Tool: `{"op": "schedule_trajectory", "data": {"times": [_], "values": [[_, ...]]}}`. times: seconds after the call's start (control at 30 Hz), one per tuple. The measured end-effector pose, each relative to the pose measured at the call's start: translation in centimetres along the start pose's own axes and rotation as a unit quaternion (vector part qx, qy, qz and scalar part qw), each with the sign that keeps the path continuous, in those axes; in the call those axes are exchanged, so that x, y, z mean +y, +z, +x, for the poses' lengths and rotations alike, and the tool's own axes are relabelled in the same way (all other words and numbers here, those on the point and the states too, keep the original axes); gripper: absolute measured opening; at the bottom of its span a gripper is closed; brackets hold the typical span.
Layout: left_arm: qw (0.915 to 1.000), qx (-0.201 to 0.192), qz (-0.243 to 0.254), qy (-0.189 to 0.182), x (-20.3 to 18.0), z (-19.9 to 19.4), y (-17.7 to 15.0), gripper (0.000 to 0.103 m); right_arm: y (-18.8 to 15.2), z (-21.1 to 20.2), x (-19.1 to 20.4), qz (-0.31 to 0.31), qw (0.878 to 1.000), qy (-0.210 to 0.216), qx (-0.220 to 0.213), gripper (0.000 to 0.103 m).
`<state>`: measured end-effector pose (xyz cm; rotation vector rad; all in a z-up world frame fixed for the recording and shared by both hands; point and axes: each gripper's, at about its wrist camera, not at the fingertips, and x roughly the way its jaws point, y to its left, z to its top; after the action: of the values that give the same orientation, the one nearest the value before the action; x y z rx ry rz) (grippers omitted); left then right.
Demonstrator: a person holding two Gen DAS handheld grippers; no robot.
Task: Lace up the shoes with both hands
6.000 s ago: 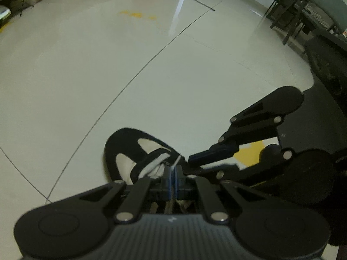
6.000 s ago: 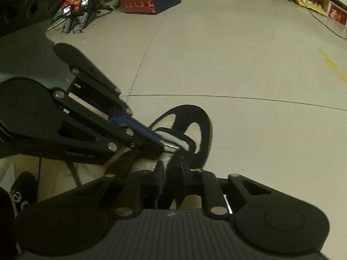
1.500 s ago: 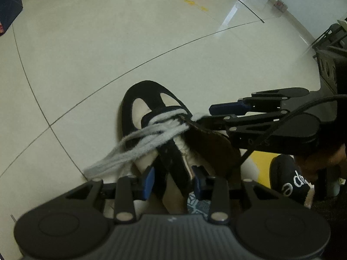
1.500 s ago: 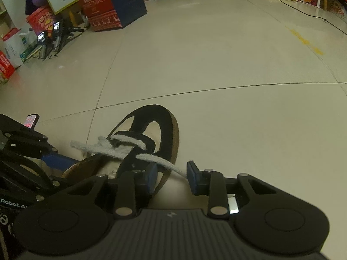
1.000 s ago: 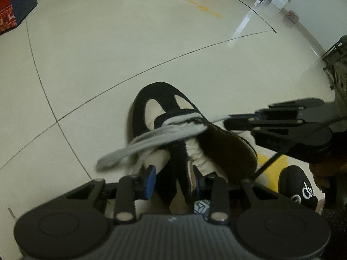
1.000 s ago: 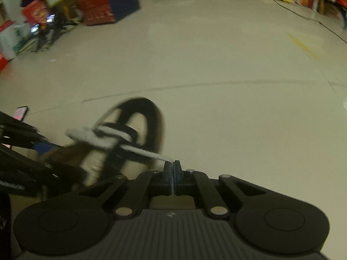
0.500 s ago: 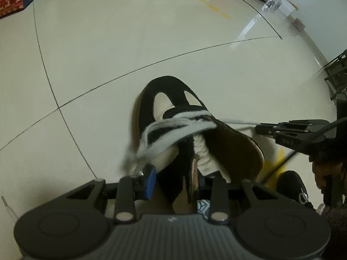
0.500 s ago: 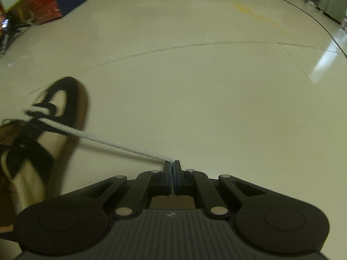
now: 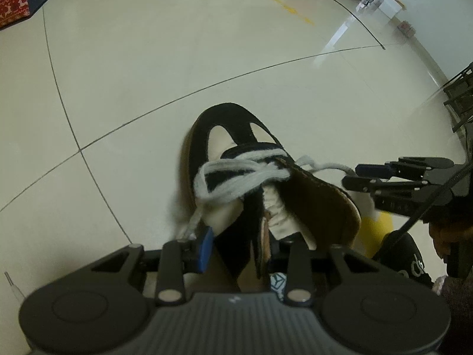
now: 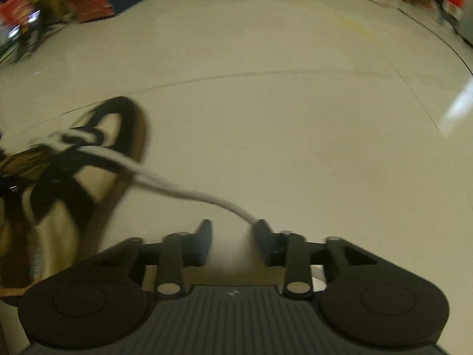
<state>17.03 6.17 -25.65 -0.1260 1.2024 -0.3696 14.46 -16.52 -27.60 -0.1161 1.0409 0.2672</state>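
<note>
Left wrist view looked down on the pale tiled floor, where the black-and-cream shoe stood near the camera with its toe pointing away. Across its throat the white lace was bunched in several crossing strands, one end running off to the right toward the right gripper and another dropping to the near left.

The left gripper straddled the heel end of the shoe, its fingers set partway apart around the collar and tongue; whether the pads actually pressed on the shoe could not be told.

From the right wrist view, the shoe lay at the far left and the lace end trailed slack across the floor to the right gripper. Its fingers were opening, with the lace tip just touching the right one and no longer pinched.

By the look of it, a pull-through had just ended and the lace was being let go. The next move probably called for re-gripping the lace nearer the shoe and feeding it to the following eyelet, while the left hand steadied the shoe.

As for containers, a red-patterned box sat at the far left; its contents were hidden.
</note>
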Motion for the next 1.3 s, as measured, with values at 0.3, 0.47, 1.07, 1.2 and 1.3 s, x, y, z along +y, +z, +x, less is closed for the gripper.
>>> {"op": "schedule_trajectory", "data": {"times": [0.3,0.47,1.07,1.2,1.3], "values": [[1.0000,0.001,0.003,0.005,-0.2,0.0,0.0,0.035,1.5,1.3,7.6,-0.175,0.983,0.025,-0.039,0.034],[1.0000,0.001,0.003,0.005,-0.1,0.0,-0.1,0.035,1.9,2.2,9.7,-0.261,0.963,-0.007,-0.066,0.025],[1.0000,-0.002,0.001,0.003,0.1,0.2,-0.1,0.035,1.0,2.8,7.4,-0.226,0.971,-0.080,-0.028,0.001],[1.0000,-0.002,0.001,0.003,0.0,0.2,-0.1,0.035,0.5,3.1,6.2,-0.215,0.971,-0.103,-0.016,0.001],[1.0000,-0.003,0.001,0.003,0.0,0.3,-0.2,0.036,0.2,3.0,5.2,-0.201,0.973,-0.115,-0.008,0.001]]}}
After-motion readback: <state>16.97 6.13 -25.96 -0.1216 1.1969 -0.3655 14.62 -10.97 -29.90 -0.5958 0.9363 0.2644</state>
